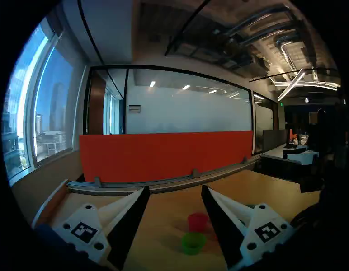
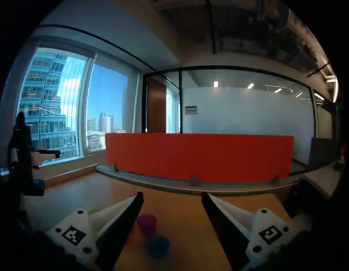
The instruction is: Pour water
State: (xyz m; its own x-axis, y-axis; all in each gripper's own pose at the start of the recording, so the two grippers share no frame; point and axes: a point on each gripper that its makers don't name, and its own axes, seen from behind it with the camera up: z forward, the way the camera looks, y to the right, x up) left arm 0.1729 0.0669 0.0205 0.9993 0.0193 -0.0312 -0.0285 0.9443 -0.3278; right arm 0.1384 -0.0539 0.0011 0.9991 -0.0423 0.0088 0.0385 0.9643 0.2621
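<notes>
In the left gripper view, a red cup [image 1: 198,221] and a green cup [image 1: 192,242] stand close together on the wooden table [image 1: 165,217], below and between my fingers. The left gripper [image 1: 174,189] is open and holds nothing, hovering above the cups. In the right gripper view, a purple cup [image 2: 147,223] and a blue cup [image 2: 157,246] stand on the table [image 2: 183,226]. A bit of green [image 2: 94,211] and a bit of red [image 2: 129,238] peek out beside the left finger. The right gripper [image 2: 172,195] is open and empty, above these cups.
An orange partition [image 1: 165,156] with a metal rail runs along the table's far edge, also seen as the orange partition [image 2: 199,156]. Windows are to the left. A dark upright object [image 2: 21,153] with a blue part stands at the left edge. Desks and chairs [image 1: 301,156] lie far right.
</notes>
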